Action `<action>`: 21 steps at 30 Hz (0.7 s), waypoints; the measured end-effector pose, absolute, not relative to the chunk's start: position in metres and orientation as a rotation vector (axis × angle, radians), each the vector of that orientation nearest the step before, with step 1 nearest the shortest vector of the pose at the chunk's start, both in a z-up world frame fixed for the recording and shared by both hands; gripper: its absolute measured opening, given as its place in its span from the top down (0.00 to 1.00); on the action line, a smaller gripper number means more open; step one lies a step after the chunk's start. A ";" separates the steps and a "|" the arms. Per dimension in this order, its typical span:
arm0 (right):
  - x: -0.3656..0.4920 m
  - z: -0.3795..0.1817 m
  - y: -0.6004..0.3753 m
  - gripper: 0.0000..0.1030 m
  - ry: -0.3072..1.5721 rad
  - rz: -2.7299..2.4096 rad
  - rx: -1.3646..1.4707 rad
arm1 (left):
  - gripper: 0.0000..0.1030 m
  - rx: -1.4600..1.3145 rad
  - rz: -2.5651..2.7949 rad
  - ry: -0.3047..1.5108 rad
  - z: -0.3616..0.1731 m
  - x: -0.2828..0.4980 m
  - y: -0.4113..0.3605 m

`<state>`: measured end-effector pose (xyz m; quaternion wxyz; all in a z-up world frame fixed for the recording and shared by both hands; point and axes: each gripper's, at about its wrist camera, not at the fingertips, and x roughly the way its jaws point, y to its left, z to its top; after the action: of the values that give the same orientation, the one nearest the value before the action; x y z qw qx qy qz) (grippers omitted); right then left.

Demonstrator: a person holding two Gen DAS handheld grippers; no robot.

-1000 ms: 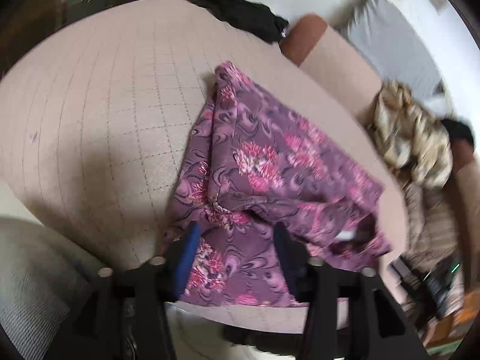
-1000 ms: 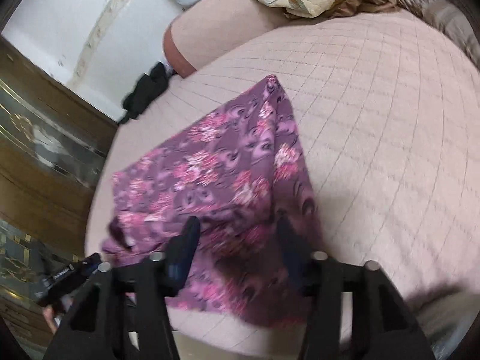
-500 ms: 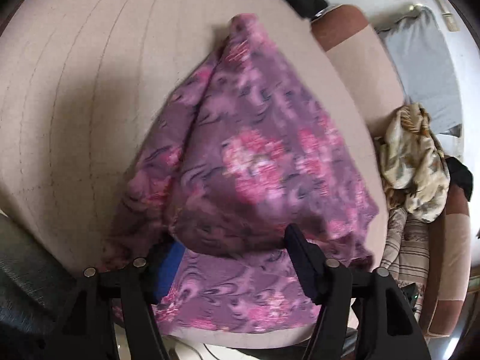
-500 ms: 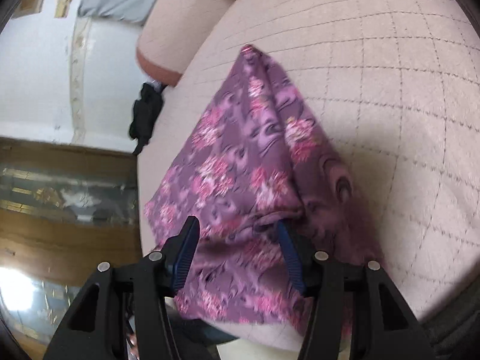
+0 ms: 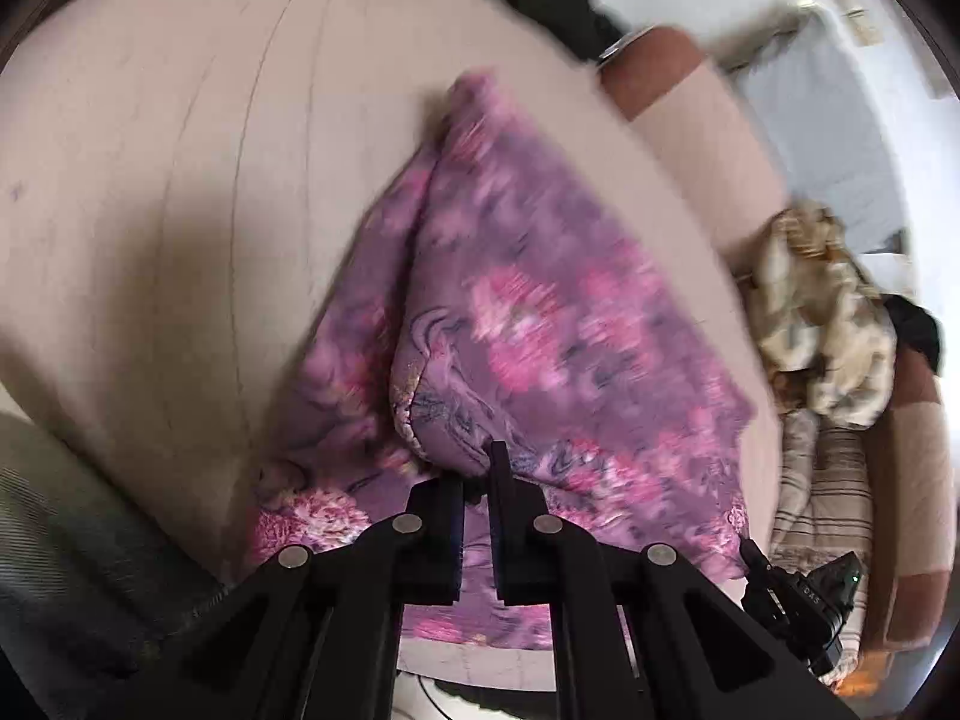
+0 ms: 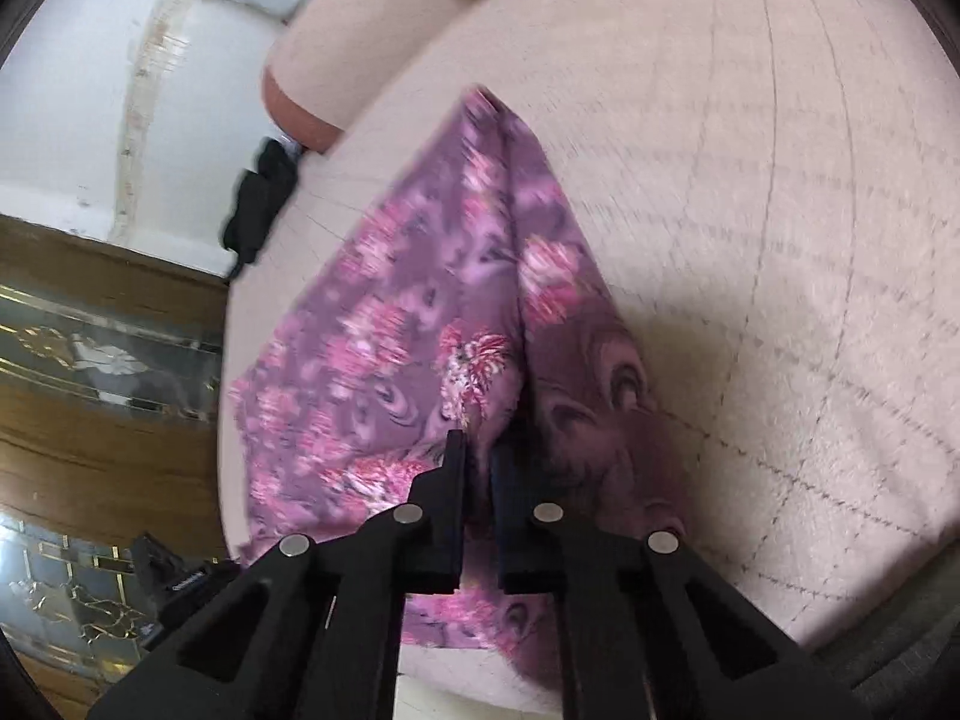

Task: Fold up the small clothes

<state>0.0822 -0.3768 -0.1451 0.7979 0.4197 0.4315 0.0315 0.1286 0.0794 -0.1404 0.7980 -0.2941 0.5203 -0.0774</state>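
Presently, the purple floral garment (image 5: 540, 324) is lifted off the quilted pink cushion (image 5: 180, 180); one bunched edge is pinched by the closed left gripper (image 5: 477, 474); another fold is clamped by the closed right gripper (image 6: 477, 456); its far corner is rested on the cushion.

The left gripper (image 5: 477, 471) pinches a bunched edge of the purple flowery cloth (image 5: 540, 324), its two black fingers almost together. The cloth is lifted near the gripper, and its far corner touches the pink quilted cushion (image 5: 180, 180). A crumpled beige cloth (image 5: 822, 324) lies off to the right.
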 end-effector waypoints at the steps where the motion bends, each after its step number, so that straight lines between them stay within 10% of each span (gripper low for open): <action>1: 0.076 -0.132 -0.380 0.94 0.892 0.072 0.884 | 0.95 -0.627 -0.187 1.080 -0.130 0.124 0.083; 16: 0.068 -0.152 -0.369 0.93 1.026 -0.066 0.678 | 0.84 -0.332 -0.134 1.253 -0.166 0.121 0.050; 19: 0.056 -0.143 -0.370 0.79 0.978 -0.034 0.723 | 0.72 -0.372 -0.148 1.235 -0.161 0.119 0.057; 21: 0.044 -0.137 -0.369 0.44 0.931 -0.007 0.747 | 0.63 -0.420 -0.148 1.212 -0.158 0.115 0.068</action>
<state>0.0439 -0.3688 -0.1369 0.8272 0.3517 0.4382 -0.0033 0.1151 0.0679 -0.1578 0.7988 -0.1958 0.5646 -0.0691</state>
